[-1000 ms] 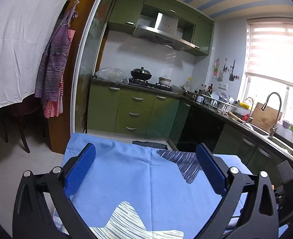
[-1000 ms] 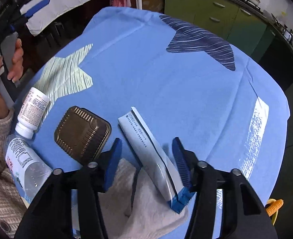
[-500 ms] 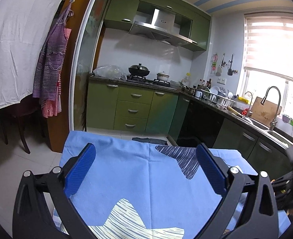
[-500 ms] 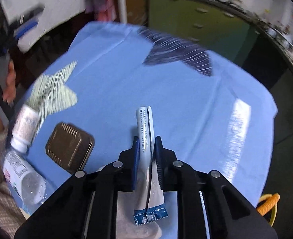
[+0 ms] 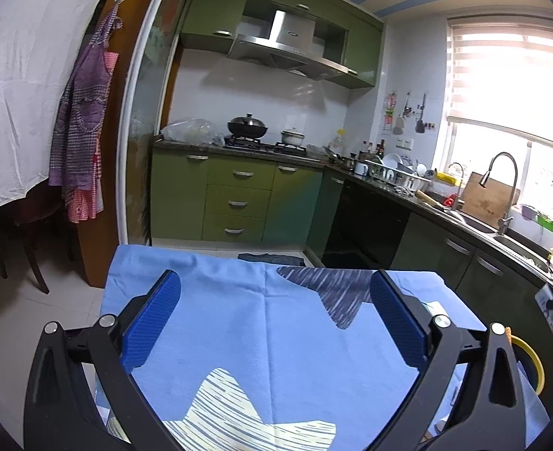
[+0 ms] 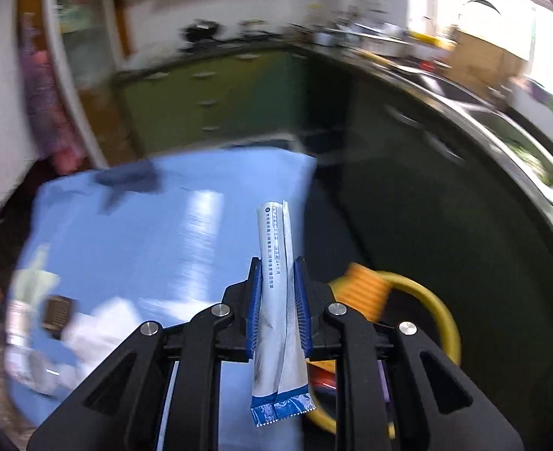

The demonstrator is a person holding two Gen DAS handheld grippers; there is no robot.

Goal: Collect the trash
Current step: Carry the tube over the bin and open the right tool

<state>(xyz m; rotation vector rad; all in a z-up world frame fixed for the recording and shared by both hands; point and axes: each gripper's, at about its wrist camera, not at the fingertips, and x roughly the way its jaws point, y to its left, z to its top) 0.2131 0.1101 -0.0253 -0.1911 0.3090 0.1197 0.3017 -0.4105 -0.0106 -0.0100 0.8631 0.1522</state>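
My right gripper point(image 6: 277, 267) is shut on a long silver sachet point(image 6: 274, 233) with a blue end, which stands upright between the pads. It hangs past the right edge of the blue tablecloth point(image 6: 126, 225), above a yellow-rimmed bin point(image 6: 434, 300). On the cloth at lower left lie a brown lid point(image 6: 56, 310), a white tissue point(image 6: 99, 327) and blurred plastic bottles point(image 6: 17, 319). In the left wrist view my left gripper point(image 5: 276, 285) stands open over the tablecloth point(image 5: 257, 319) with nothing between its fingers. The sachet point(image 5: 550, 312) shows at the far right.
The bin's yellow rim point(image 5: 532, 357) sits beside the table's right edge, with an orange ribbed piece point(image 6: 366, 289) on it. Green cabinets point(image 5: 235, 203) and a dark counter with a sink point(image 5: 502, 225) run behind. A dark chair point(image 5: 32, 248) stands at the left.
The right gripper closed on the sachet, lifted it off the cloth and swung it right, past the table edge and over the bin. The left gripper stayed open and nearly still.
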